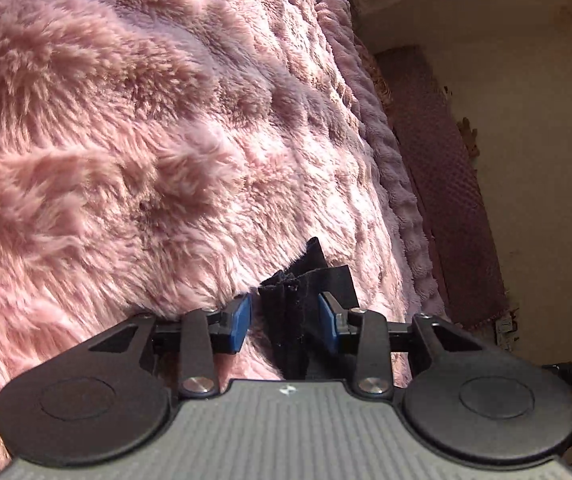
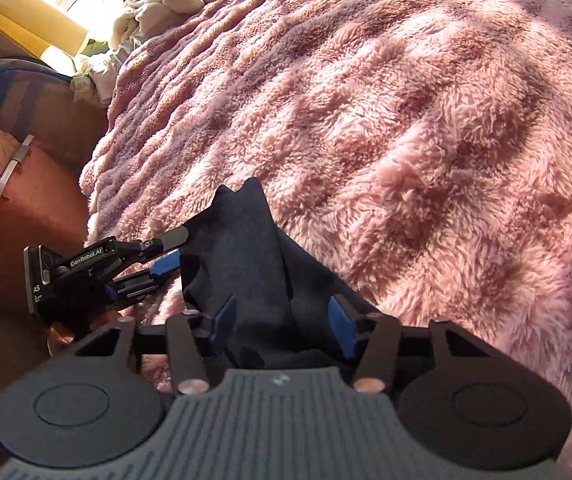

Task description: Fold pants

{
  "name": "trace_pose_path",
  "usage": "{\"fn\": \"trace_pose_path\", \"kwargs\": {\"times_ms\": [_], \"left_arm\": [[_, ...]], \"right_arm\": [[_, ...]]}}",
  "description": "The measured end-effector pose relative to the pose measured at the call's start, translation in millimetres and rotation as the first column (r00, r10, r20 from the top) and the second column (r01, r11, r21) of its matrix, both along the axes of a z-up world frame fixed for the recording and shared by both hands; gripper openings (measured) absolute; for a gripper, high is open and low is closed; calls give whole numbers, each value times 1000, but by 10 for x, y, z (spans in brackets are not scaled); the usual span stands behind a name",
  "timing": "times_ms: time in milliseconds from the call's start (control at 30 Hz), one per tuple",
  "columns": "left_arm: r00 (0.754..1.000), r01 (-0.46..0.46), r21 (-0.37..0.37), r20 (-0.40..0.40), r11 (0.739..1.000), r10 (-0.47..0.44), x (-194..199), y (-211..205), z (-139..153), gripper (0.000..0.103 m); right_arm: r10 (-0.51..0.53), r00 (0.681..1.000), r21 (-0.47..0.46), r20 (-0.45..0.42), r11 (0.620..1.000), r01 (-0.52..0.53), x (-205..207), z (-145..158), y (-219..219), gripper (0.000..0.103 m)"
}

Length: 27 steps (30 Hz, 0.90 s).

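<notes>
The dark navy cloth pants [image 2: 242,264] lie bunched near the side edge of the fluffy pink blanket [image 2: 405,120]. Left tool [image 1: 286,316] and right tool [image 2: 282,320] both stand apart around the fabric, pads not pressing.

The blanket [image 1: 126,120] is pink, fluffy cloth with long soft hairs. The pants [image 2: 246,264] are dark cloth, matt and a bit fuzzy. The left gripper [image 1: 285,320] is matt black plastic with blue pads [image 1: 242,322] that look like rubber, and it has shiny round metal screws. The right gripper [image 2: 284,326] looks the same, with a grey ribbed top. Far to the left in the right wrist view lies a heap of pale crumpled cloth [image 2: 158,4].
</notes>
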<state>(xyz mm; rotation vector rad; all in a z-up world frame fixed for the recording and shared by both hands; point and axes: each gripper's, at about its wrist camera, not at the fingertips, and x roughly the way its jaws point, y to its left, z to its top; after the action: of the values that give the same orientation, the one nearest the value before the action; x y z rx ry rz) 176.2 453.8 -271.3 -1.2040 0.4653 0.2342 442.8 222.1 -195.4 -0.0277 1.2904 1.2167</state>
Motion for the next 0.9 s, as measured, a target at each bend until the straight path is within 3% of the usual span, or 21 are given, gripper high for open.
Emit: {"fn": "trace_pose_path", "kwargs": {"times_ms": [100,133,167,233,300,367,500,600,700,767,800,833,900], "left_arm": [[995,-48,-93,87,994,56,-42,-54,-124,41],[995,-38,-81,84,996,45,-27,-73,-177,39],[997,-41,-60,56,997,44,-11,-70,-200,28],[997,-58,-104,47,993,63,31,-35,-244,22],[997,-61,-67,47,996,65,46,-30,-221,18],[998,-47,-56,41,997,49,102,-23,-207,8],[988,-39,-46,147,998,46,100,-22,-69,7],[977,-74,-3,202,997,73,10,-53,98,6],[979,-132,46,164,990,123,-52,-159,121,6],[987,-154,102,62,983,149,-15,-221,80,8],[987,-161,121,20,980,159,-17,-239,49,10],[984,-174,128,-5,976,176,-31,-251,24,14],[977,-213,92,-1,973,214,-98,-232,15,19]], "right_arm": [[41,999,7,14,999,-41,-4,-40,289,40],[43,999,-9,22,999,-42,-9,-65,366,36],[42,999,-21,27,999,-42,-18,-91,428,30],[63,998,-19,32,998,-62,-51,-104,519,0],[62,994,-11,86,998,-61,-100,-88,568,0],[46,991,25,126,998,-50,-130,-60,575,0],[-31,984,175,173,984,1,-96,139,493,0],[-15,980,253,198,967,-37,-83,253,554,0],[-2,983,220,186,975,-39,-28,142,708,0],[-12,991,135,136,991,-7,16,-63,799,0],[-35,993,68,114,997,27,37,-173,832,8],[-73,992,2,103,997,74,61,-254,845,23],[-126,990,-5,66,992,127,90,-291,743,38]]}}
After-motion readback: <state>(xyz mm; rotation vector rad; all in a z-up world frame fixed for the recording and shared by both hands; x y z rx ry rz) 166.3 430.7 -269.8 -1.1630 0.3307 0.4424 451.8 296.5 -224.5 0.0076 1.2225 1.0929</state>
